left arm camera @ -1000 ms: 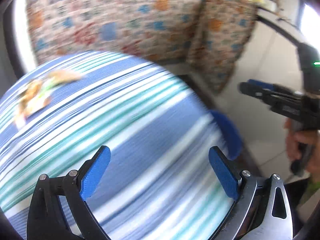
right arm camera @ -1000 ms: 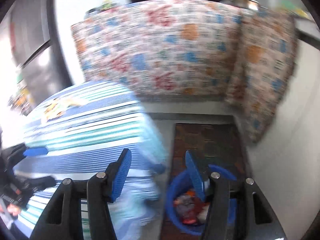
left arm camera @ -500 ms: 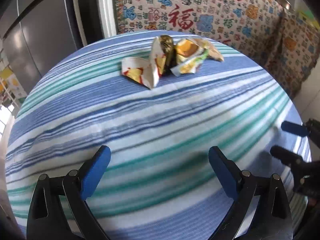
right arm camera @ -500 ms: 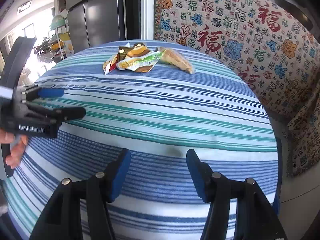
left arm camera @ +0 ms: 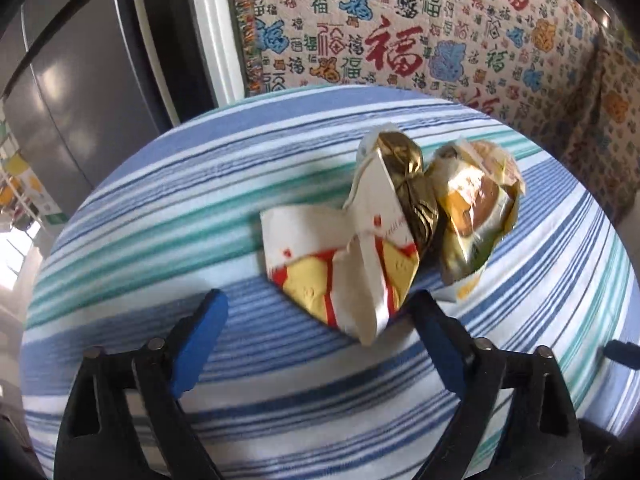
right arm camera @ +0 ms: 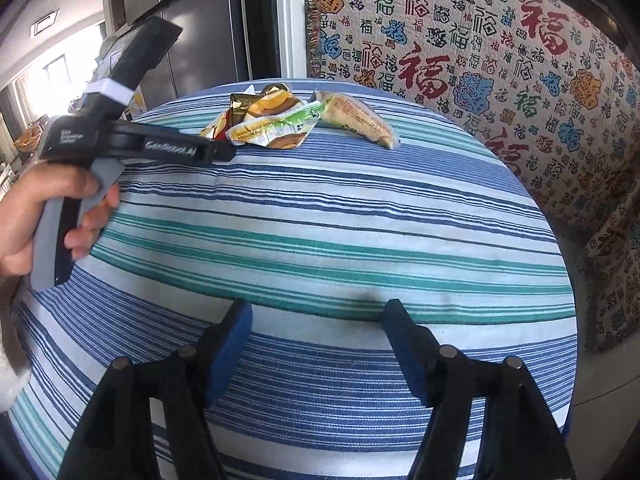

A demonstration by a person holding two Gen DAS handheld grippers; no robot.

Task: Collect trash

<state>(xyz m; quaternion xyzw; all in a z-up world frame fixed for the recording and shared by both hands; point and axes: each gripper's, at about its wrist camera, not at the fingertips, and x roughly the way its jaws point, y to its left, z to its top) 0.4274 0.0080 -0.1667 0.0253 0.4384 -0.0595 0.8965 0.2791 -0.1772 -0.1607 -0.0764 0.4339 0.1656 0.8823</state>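
Note:
A pile of crumpled wrappers lies at the far side of a round table with a striped cloth [left arm camera: 160, 240]. It holds a white, red and yellow wrapper [left arm camera: 340, 264], a gold foil one [left arm camera: 408, 184] and a yellow-green snack bag [left arm camera: 476, 208]. My left gripper [left arm camera: 316, 304] is right at the white wrapper, whose near corner lies between its fingertips. Its jaws are closing and the pads do not press on anything. In the right wrist view the pile [right arm camera: 272, 120] and a tan wrapper [right arm camera: 360, 120] lie far ahead. My right gripper [right arm camera: 317, 312] hovers over bare cloth, its jaws opening with nothing between them.
A person's hand [right arm camera: 48, 208] holds the left gripper [right arm camera: 216, 152] at the left of the right wrist view. A cloth with red and blue characters [left arm camera: 400, 40] covers furniture behind the table. A grey fridge [left arm camera: 80, 80] stands at the back left. Pale floor [right arm camera: 600, 400] shows to the right.
Both grippers swung from the sofa and blue bin to the table. The left one then closed in on the wrappers with narrower jaws. The right one stayed put with wider jaws.

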